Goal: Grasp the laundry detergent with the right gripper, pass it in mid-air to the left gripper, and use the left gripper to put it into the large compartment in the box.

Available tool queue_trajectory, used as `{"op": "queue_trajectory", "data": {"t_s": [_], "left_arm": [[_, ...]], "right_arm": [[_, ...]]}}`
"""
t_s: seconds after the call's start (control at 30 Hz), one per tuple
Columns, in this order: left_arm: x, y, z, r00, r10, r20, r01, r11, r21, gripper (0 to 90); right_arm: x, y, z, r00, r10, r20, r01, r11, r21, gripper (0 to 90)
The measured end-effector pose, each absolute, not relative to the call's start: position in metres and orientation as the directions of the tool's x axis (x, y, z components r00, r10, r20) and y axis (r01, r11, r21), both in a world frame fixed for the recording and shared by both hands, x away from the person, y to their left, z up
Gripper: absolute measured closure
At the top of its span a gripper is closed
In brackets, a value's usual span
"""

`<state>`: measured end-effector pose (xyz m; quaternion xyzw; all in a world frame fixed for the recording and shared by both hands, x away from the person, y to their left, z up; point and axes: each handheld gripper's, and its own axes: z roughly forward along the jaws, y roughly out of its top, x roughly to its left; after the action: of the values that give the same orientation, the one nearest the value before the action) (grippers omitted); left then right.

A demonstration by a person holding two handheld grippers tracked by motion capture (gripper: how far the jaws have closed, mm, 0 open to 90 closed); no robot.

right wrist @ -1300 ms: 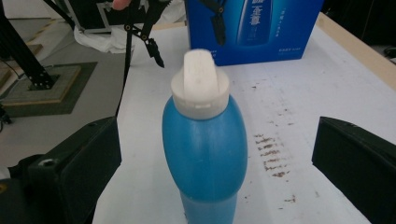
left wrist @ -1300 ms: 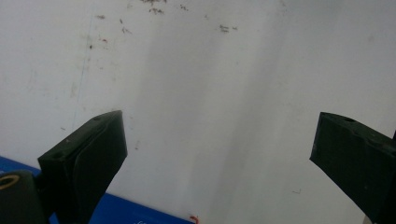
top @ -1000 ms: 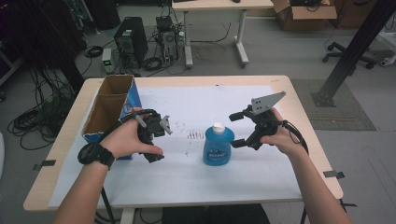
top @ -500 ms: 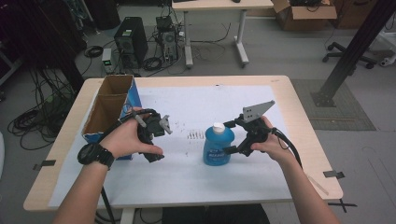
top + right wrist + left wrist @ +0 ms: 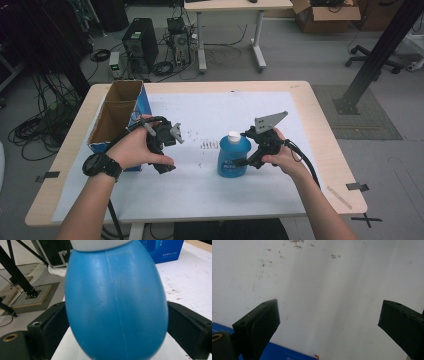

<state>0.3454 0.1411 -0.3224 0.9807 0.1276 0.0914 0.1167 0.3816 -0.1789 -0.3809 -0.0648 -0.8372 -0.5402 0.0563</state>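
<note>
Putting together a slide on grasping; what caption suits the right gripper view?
Right gripper jaws, just closing, flank the upright blue bottle on the white-covered table.

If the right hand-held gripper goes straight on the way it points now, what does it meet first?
The blue bottle: it already stands between the jaws of the right hand-held gripper, which have just been closing around it, probably touching its sides.
</note>
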Motion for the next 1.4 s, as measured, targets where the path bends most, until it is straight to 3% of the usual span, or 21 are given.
{"op": "queue_trajectory", "data": {"t_s": [1.4], "left_arm": [[0.345, 0.141, -0.320, 0.952, 0.267, 0.151, 0.223, -0.940, 0.257, 4.0]], "right_arm": [[0.380, -0.173, -0.392, -0.986, 0.055, 0.154, 0.164, 0.383, 0.909, 25.7]]}}
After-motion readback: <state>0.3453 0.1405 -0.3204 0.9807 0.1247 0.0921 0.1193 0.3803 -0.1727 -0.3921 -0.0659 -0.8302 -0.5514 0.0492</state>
